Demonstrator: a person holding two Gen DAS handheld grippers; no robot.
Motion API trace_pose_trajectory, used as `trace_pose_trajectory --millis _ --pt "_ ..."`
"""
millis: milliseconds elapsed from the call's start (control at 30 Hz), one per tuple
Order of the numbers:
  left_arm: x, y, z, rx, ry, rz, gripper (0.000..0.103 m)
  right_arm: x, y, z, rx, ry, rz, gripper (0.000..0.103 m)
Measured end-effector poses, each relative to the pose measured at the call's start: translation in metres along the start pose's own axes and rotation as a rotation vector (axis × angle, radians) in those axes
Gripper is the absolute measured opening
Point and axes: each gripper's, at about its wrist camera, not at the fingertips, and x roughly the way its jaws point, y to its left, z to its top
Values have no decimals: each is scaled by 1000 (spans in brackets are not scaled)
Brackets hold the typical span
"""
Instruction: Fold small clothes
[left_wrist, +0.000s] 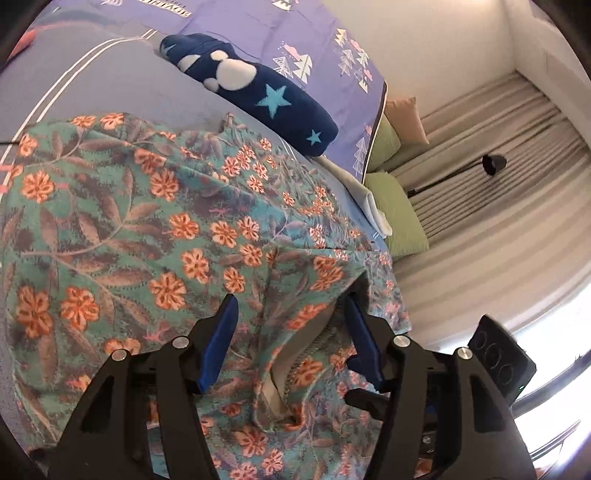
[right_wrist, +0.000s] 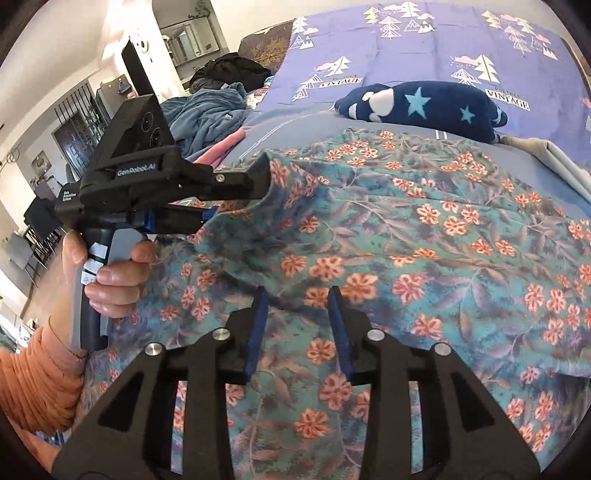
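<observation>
A teal garment with orange flowers (left_wrist: 155, 229) lies spread on the bed and also fills the right wrist view (right_wrist: 424, 236). My left gripper (left_wrist: 291, 306) is open, its blue fingers (left_wrist: 221, 339) on either side of a raised fold at the garment's edge. It also shows in the right wrist view (right_wrist: 240, 192), at the garment's lifted left corner. My right gripper (right_wrist: 295, 295) is open, its fingers (right_wrist: 338, 325) just above the cloth near the front, gripping nothing.
A navy plush blanket with stars (left_wrist: 266, 92) lies behind the garment on the purple tree-print bedsheet (right_wrist: 406, 48). A pile of blue and dark clothes (right_wrist: 214, 103) sits at the far left. Green cushions (left_wrist: 395, 206) and a striped curtain (left_wrist: 498, 184) lie beyond the bed's right edge.
</observation>
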Motion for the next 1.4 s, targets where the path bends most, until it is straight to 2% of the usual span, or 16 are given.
trace_pose_trajectory --millis 200,333,367,400,433,467,567,667,767,867,933,967,1033,1100,1133,1400 --pt "-20 4 4 -43 -57 -87 67 17 12 19 -8 -9 4 35" --pt "-5 -1 -1 8 -19 -1 70 15 18 23 -10 -8 20 35" --pt "-1 -5 -3 42 -26 47 67 11 17 21 -11 -11 16 35" --pt "0 -8 -5 67 -34 79 52 4 12 16 -8 -19 5 35" --pt "2 -11 -5 90 -40 110 22 -6 6 10 1 -31 -9 36" --pt "5 -13 -5 106 -37 131 3 -13 1 5 9 -39 -23 36" --pt "-3 -18 -3 105 -88 153 2 -46 -29 -20 64 -65 -113 41" --pt "-17 -37 10 79 -124 82 2 -77 -70 -44 172 -65 -217 41" --pt "-37 -80 29 171 -174 74 2 -94 -113 -61 322 -28 -317 41" --pt "-61 -126 46 271 -233 86 2 -97 -133 -66 388 -41 -419 27" --pt "-69 -139 51 304 -263 117 2 -99 -147 -69 459 -80 -526 3" --pt "-74 -141 53 318 -277 143 2 -98 -149 -71 494 -88 -532 3" --pt "-77 -135 50 322 -280 182 2 -94 -143 -71 492 -99 -551 11" --pt "-77 -110 45 294 -279 263 2 -88 -124 -65 381 -91 -499 36" --pt "-77 -100 43 279 -271 276 2 -87 -120 -62 360 -100 -463 41" --pt "-61 9 20 98 -133 386 3 -81 -125 -50 397 -65 -345 38"
